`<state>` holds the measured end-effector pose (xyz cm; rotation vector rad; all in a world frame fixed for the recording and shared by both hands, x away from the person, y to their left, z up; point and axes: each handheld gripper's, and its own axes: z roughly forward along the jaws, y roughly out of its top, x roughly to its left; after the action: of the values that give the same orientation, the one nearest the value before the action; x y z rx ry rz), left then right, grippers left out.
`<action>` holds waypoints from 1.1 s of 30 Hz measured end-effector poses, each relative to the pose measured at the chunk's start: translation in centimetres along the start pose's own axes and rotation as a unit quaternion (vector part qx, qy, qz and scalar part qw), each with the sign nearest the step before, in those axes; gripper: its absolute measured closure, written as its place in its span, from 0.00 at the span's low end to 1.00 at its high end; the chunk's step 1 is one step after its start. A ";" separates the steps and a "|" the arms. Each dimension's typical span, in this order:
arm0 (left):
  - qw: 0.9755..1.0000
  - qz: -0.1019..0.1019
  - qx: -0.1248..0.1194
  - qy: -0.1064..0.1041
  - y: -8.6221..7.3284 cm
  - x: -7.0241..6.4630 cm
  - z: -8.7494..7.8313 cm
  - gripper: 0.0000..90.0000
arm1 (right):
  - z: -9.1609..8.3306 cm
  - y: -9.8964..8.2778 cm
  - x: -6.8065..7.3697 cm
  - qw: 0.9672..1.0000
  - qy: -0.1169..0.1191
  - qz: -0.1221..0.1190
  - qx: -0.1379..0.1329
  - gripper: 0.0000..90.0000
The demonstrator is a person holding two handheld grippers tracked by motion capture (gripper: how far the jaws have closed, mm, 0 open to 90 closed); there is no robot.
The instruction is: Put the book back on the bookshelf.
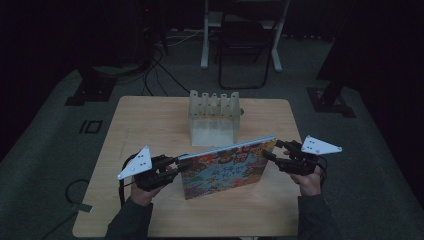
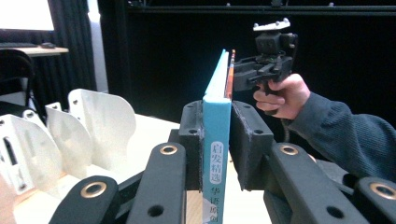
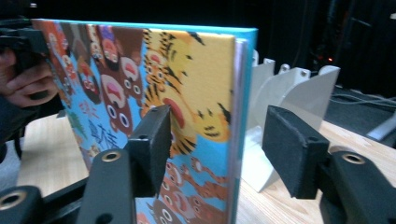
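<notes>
Teal-spined picture book (image 1: 225, 167) with a bright cartoon-animal cover, stood on its bottom edge on the pale wooden bench (image 1: 150, 120), tilted a little, just in front of the white slotted plastic rack (image 1: 212, 117) and not yet in it.

Left gripper (image 1: 179, 164) clamped on the spine end: in the left gripper view, both black pads pressed flat against the two sides of the picture book (image 2: 215, 154), no gap on either side.

Right gripper (image 1: 273, 149) straddling the opposite, page-edge end without a grip. Seen from the right gripper view: one pad close against the tiger on the cover (image 3: 140, 93), the other standing clearly apart from the back cover, jaws at a middling spread, rack dividers (image 3: 299, 88) visible through the gap.

Judged progress: early to middle. Done so far: picture book raised upright and steadied by one end. Left to do, most likely: line it up with a gap between the dividers, carry it back over the rack, lower it in, let go. All slots apparently empty, though the dim light leaves that uncertain.
</notes>
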<state>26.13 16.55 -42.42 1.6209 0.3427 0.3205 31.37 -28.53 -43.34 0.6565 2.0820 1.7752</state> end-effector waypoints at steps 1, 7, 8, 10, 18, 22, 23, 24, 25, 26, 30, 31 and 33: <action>1.000 0.000 0.004 -0.003 -0.1 -0.1 0.2 0.80 | 0.1 0.0 0.1 1.000 0.006 -0.004 0.001 0.50; 1.000 0.006 0.014 -0.013 -0.2 -0.3 0.8 0.74 | 0.0 -0.2 0.4 1.000 0.017 -0.011 -0.002 0.56; 1.000 0.005 0.016 -0.016 -0.3 -0.3 1.0 0.73 | -0.1 -0.2 0.4 1.000 0.016 -0.011 -0.003 0.56; 1.000 0.004 0.018 -0.019 -0.3 -0.3 1.2 0.73 | -0.1 -0.2 0.4 1.000 0.017 -0.011 -0.003 0.56; 0.999 -0.001 0.018 -0.035 -0.6 -0.1 2.2 0.69 | -0.3 -0.4 0.4 1.000 0.022 -0.012 -0.006 0.56; 0.998 -0.007 0.015 -0.054 -0.8 0.0 2.8 0.63 | -0.4 -0.5 0.4 1.000 0.025 -0.013 -0.006 0.56; 0.998 -0.007 0.015 -0.054 -0.8 0.0 2.8 0.63 | -0.4 -0.5 0.4 1.000 0.025 -0.013 -0.006 0.56; 0.998 -0.009 0.013 -0.062 -1.0 0.1 3.1 0.63 | -0.4 -0.5 0.4 1.000 0.025 -0.013 -0.006 0.56; 0.998 -0.009 0.013 -0.063 -1.0 0.1 3.2 0.62 | -0.4 -0.6 0.4 1.000 0.026 -0.013 -0.005 0.56; 0.998 -0.008 0.013 -0.065 -1.0 0.2 3.3 0.62 | -0.4 -0.6 0.4 1.000 0.026 -0.013 -0.005 0.56; 0.997 -0.010 0.009 -0.075 -1.2 0.5 3.9 0.61 | -0.4 -0.7 0.5 1.000 0.028 -0.011 -0.004 0.56; 0.997 -0.014 0.008 -0.078 -1.2 0.6 4.0 0.61 | -0.4 -0.7 0.4 1.000 0.028 -0.012 -0.004 0.56; 0.996 -0.015 0.009 -0.084 -1.3 0.7 4.2 0.61 | -0.4 -0.7 0.4 1.000 0.029 -0.012 -0.004 0.56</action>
<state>28.48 13.10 -44.02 1.6470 0.2420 0.1585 30.69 -28.72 -43.98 0.5834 2.1093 1.8092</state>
